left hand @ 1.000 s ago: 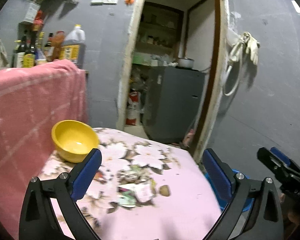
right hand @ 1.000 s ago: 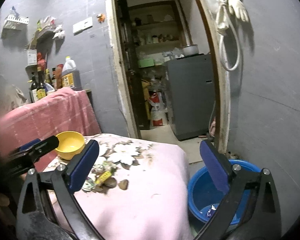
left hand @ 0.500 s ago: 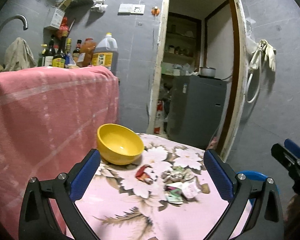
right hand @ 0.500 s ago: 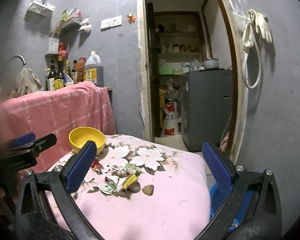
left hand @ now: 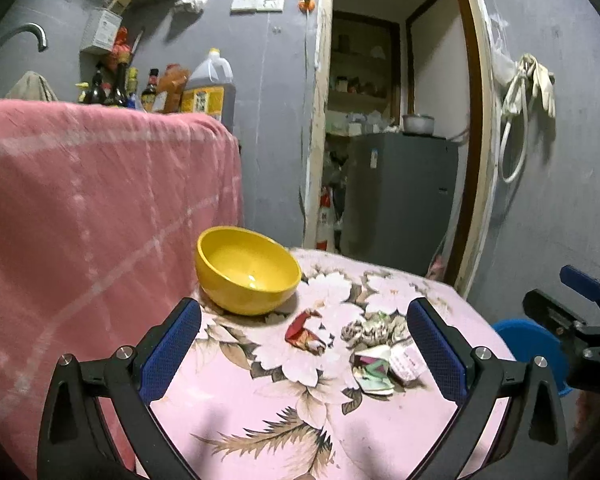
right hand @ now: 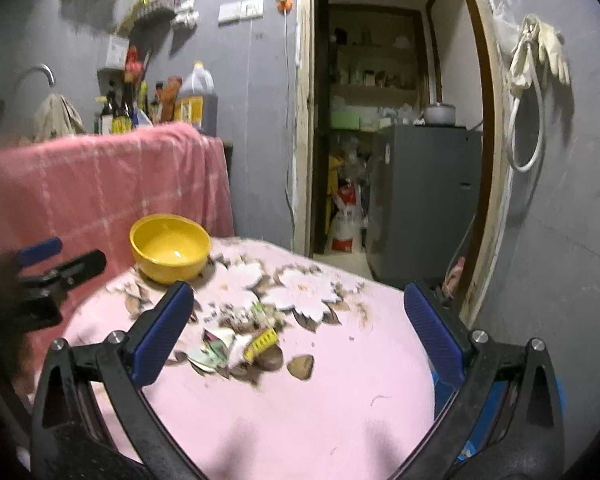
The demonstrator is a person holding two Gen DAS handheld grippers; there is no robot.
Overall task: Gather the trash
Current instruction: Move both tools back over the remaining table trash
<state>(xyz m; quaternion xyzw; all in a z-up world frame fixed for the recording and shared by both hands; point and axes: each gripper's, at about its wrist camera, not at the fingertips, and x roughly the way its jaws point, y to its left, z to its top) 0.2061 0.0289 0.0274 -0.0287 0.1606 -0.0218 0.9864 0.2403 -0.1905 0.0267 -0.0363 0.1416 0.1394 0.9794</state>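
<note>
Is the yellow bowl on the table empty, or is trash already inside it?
Empty: the yellow bowl stands upright, and only its bare, glossy inside shows in both views.

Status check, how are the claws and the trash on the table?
Both claws, left and right, open, empty. Trash pile loose on the floral cloth, untouched. Yellow bowl behind, nothing blocking.

A small table draped in a pink cloth printed with white flowers and brown leaves (left hand: 236,392) carries everything. At its ten o'clock corner sits a glossy yellow round bowl (left hand: 247,270), tilted a little. Near the centre lies a crumpled red wrapper (left hand: 304,332). Toward two o'clock from it is a heap of crumpled paper and foil scraps (left hand: 380,354); in the right wrist view a yellow strip (right hand: 262,342) and two brown shell-like bits (right hand: 300,366) lie at that heap's edge.
</note>
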